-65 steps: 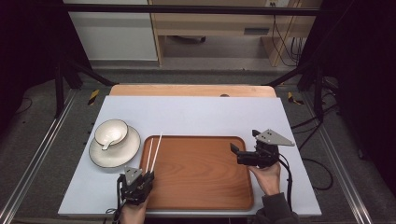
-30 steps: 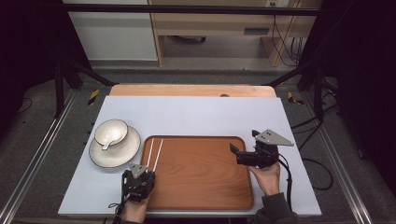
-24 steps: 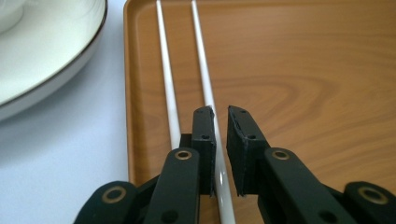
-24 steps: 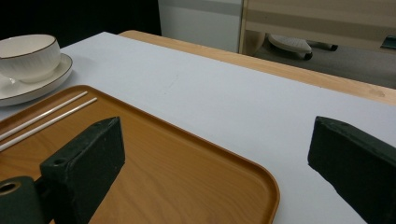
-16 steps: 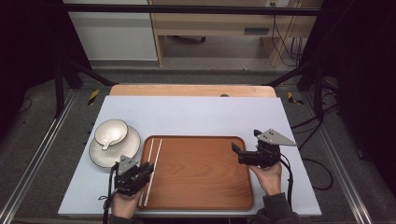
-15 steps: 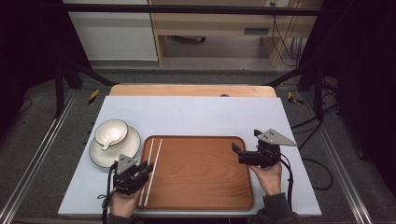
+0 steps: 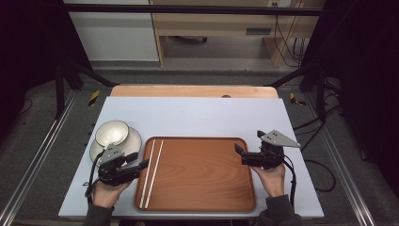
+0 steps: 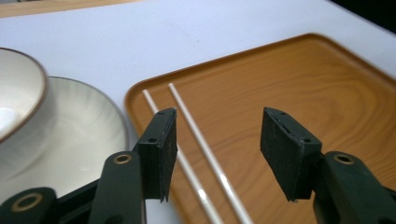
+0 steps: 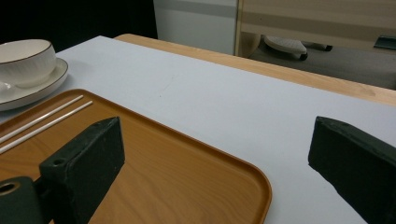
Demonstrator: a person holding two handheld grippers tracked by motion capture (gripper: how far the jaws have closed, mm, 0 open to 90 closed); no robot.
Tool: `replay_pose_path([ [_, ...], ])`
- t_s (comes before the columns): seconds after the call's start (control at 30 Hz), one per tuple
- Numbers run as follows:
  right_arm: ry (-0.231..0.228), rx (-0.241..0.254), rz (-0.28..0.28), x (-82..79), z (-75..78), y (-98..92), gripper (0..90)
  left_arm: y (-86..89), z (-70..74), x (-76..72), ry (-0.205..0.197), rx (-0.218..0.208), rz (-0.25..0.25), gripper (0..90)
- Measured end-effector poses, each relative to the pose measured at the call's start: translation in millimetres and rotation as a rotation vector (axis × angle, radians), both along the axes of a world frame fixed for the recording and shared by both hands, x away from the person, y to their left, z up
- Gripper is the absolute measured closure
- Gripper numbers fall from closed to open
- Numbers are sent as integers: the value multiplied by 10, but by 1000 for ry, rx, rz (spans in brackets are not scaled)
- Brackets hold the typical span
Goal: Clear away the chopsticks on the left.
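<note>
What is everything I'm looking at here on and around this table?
Table: one, pale grey top with a wooden far edge.
Tray: one, brown wood-look, on the near middle of the table.
Chopsticks: two, white, lying side by side inside the tray along its left edge.
Plate: one, cream, on the table just left of the tray.
Bowl: one, cream with a dark rim, sitting on the plate.
Left gripper: one, black, jaws open, above the tray's left edge by the chopsticks.
Right gripper: one, black with a grey plate on top, jaws open, at the tray's right edge.
Hands: two, each holding a gripper.
</note>
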State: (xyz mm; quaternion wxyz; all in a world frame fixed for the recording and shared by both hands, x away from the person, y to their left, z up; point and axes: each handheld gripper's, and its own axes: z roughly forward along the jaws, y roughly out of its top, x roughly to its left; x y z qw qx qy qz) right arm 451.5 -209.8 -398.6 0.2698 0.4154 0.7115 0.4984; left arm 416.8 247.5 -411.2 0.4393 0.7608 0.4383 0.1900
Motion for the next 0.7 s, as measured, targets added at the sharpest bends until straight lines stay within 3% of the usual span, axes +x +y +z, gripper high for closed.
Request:
replay_pose_path([
  [0.1,1,5,-8,1,-1,-15,38,74,-23,15,1,-19,-1,419],
  [0.17,3,3,-12,1,-6,-28,38,113,-44,3,-18,23,-9,389],
  [0.23,4,3,-16,2,-12,-38,38,160,-68,-23,-26,31,-29,366],
  [0.33,6,2,-25,5,-19,-53,37,231,-108,-57,-28,-1,-28,337],
  [0.43,10,1,-31,8,-31,-64,37,278,-138,-53,-21,9,-12,307],
  [0.7,23,-17,-39,33,-78,-77,35,437,-205,-67,-26,-19,11,270],
])
